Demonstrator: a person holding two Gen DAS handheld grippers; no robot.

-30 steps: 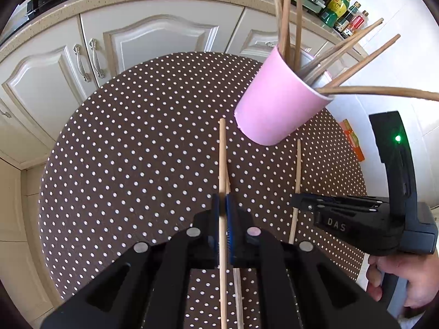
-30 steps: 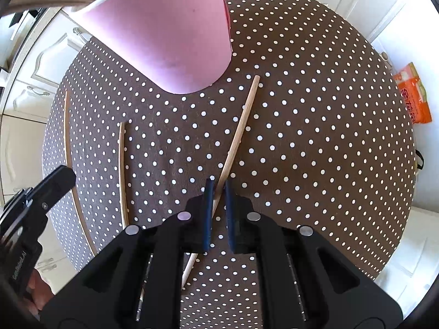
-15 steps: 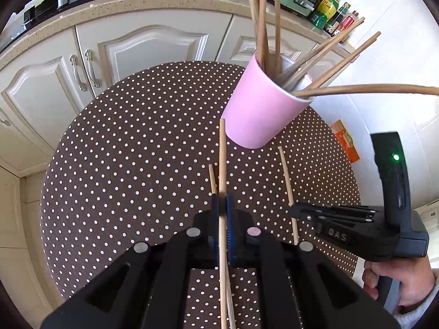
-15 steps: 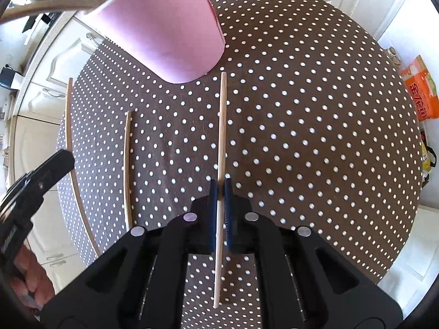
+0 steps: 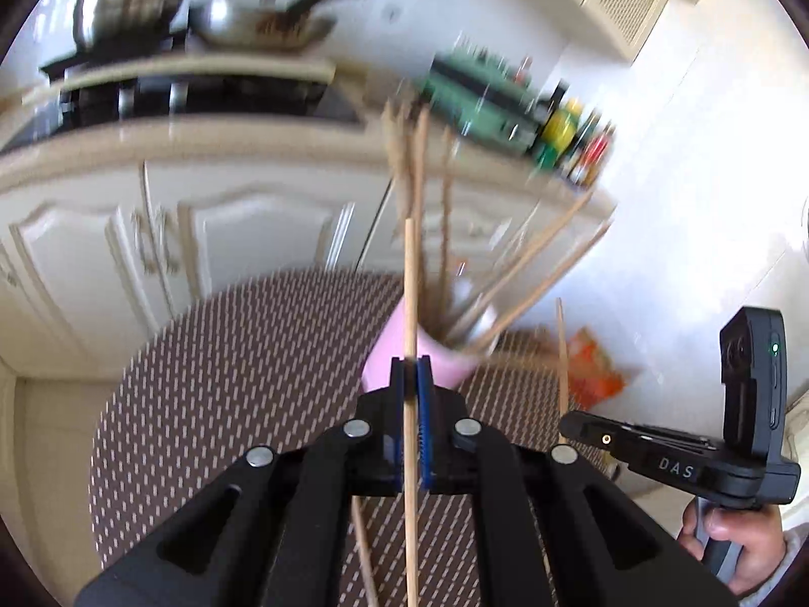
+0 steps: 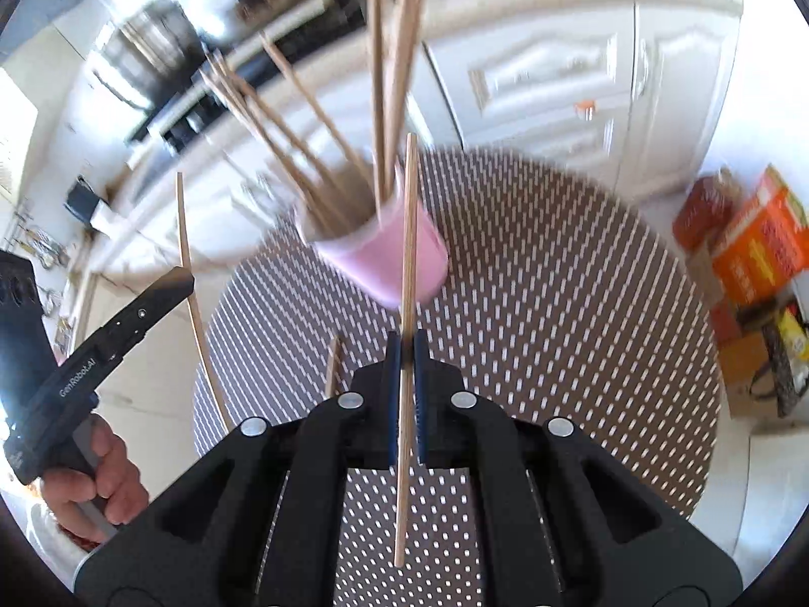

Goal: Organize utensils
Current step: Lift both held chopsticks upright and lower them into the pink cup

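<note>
Left gripper and right gripper each pinch one chopstick; the pink cup is motion-blurred at centre frame.

The right gripper, low in the frame, clamps a wooden chopstick that runs up the centre across a pink cup full of chopsticks on the dotted round table. At left, the left gripper pinches another chopstick.
</note>
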